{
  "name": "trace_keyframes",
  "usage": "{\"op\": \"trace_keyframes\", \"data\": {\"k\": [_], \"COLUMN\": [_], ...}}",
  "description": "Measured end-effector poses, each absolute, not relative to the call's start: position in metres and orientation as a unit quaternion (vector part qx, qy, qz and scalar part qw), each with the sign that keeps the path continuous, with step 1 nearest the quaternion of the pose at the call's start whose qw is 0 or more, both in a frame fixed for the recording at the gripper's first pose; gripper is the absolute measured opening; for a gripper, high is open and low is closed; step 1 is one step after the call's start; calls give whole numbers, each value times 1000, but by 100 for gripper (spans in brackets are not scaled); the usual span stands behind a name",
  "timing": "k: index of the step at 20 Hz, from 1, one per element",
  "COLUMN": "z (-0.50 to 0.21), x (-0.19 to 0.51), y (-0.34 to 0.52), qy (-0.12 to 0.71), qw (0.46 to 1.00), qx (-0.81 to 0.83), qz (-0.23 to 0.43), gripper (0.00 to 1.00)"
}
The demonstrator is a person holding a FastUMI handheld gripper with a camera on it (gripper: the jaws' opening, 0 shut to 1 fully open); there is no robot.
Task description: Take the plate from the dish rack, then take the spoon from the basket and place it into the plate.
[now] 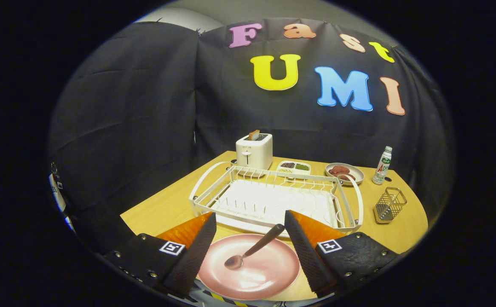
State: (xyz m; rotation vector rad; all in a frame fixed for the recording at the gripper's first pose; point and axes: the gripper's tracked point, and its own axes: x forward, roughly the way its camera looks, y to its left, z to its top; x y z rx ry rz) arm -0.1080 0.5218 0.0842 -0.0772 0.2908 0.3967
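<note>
Spoon lying in plate; fingers wide apart.
I am seeing the gripper (250,221) gaping, gripping nothing; brown-handled metal spoon (252,248) resting in round pink plate (269,273) between fingers.

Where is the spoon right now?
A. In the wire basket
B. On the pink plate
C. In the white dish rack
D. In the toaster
B. The spoon lies with its bowl on the pink plate and its handle sticking out over the rim toward the dish rack; the hand-held gripper is open, its fingers on either side of the plate, not pressing the spoon.
</note>
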Motion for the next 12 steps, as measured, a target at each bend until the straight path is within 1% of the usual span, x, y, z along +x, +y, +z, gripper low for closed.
{"op": "trace_keyframes", "data": {"k": [7, 12], "z": [118, 173], "x": [-99, -83], "y": [518, 500], "qy": [120, 79], "qw": [975, 982], "qx": [-8, 9], "qz": [187, 173], "gripper": [97, 97]}}
